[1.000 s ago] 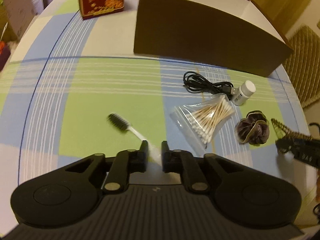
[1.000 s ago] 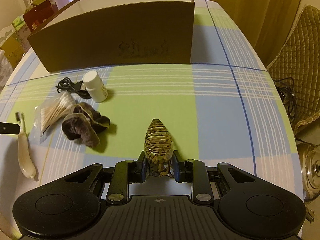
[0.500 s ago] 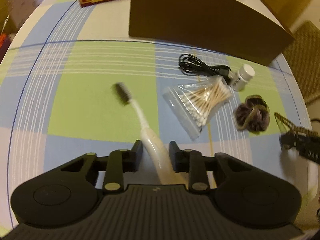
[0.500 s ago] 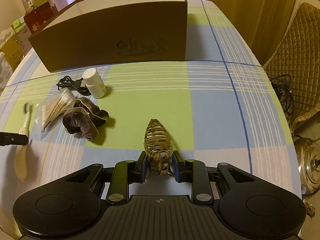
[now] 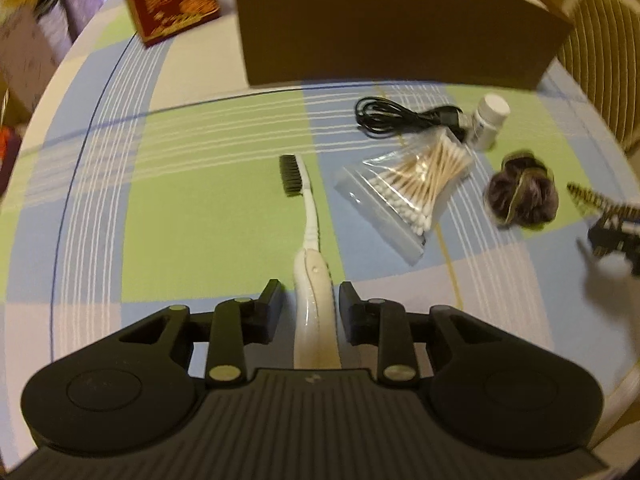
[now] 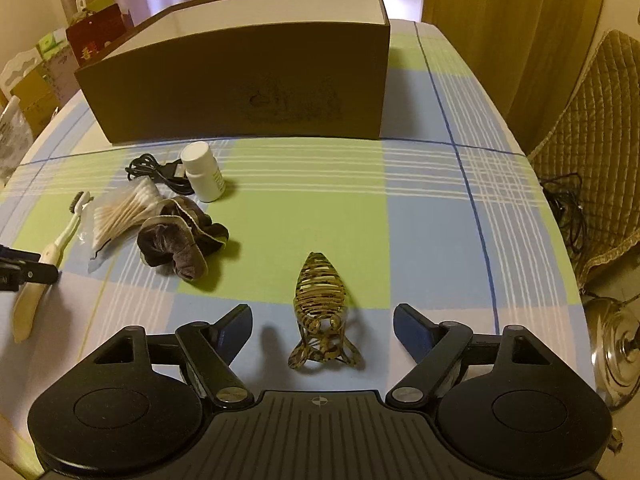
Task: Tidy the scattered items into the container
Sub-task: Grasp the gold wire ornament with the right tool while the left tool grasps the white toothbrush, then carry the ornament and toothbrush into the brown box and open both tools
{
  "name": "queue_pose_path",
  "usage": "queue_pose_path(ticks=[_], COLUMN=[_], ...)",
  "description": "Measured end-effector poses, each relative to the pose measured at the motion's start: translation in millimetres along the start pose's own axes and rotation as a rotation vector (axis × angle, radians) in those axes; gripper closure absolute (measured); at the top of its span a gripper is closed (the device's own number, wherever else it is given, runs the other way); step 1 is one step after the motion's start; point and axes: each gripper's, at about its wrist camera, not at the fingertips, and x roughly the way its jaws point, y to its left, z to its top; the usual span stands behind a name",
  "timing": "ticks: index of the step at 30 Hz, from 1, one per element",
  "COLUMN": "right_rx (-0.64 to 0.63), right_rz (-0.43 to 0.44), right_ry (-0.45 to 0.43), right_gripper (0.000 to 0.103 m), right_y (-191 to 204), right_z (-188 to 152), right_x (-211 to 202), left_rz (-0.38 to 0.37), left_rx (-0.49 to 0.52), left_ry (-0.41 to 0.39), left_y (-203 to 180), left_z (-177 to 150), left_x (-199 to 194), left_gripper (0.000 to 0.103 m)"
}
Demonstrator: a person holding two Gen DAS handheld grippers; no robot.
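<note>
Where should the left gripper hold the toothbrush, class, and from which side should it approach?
Grip the toothbrush by its thick white handle, which already lies between the open left gripper fingers. Approach from the handle end, along its length; the thin neck and bristled head point away towards the box.

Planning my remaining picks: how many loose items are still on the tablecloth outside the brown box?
6: white toothbrush between the left gripper fingers, bagged cotton swabs, black cable, white bottle, brown scrunchie, striped hair claw before the right gripper. Box contents hidden.
</note>
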Motion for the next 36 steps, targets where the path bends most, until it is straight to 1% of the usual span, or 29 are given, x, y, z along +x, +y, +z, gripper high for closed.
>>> queue_pose_path(ticks=[2,6,7,8,9,10,11,15,19,30,36], right_rx=[-0.002,-0.021,-0.026,-0.030,-0.030,-0.032,-0.039,-0.038,-0.032,-0.016,-0.011], right_rz=[-0.008,-0.020,-0.020,-0.017,-0.016,-0.012,-0.010,0.004,0.024,0.050,0.066], right_ry=[-0.003,-0.013,-0.013,-0.007,0.001,0.010,0.015,0.010,-0.008,-0.069,-0.122], right_gripper=[0.019,0.021,0.032,0.041,0.047,0.058,0.077,0.077,0.077,0.077,0.077], right_y=[-1,0,1,1,2,2,3,4,5,11,14], right_z=[0,0,0,-1,-1,-2,-4,-6,-3,9,22], right_x=[1,2,2,4,6,9,10,6,-2,-19,-32], left_rz=[-0.006,-0.004,-0.006,-0.009,-0.013,-0.016,-0.020,-0.061,-0.083,-0.097,-0.113], left_rx=[0.008,0.011,0.009,0.007,0.004,0.001,-0.004,-0.042,-0.066,-0.087,-0.089], left_ry=[0.001,0.002,0.002,0.004,0.005,0.006,0.008,0.013,-0.001,-0.077,-0.134], left_y=[-2,-5,-5,-6,-6,-6,-6,-3,-1,4,4], left_z=[0,-2,-3,-3,-4,-4,-5,-6,-6,8,21], left_x=[0,-1,-1,-2,-2,-3,-3,-7,-14,-42,-62], left_gripper=[0.086,0.087,0.087,0.087,0.087,0.087,0.087,0.087,0.087,0.087,0.087])
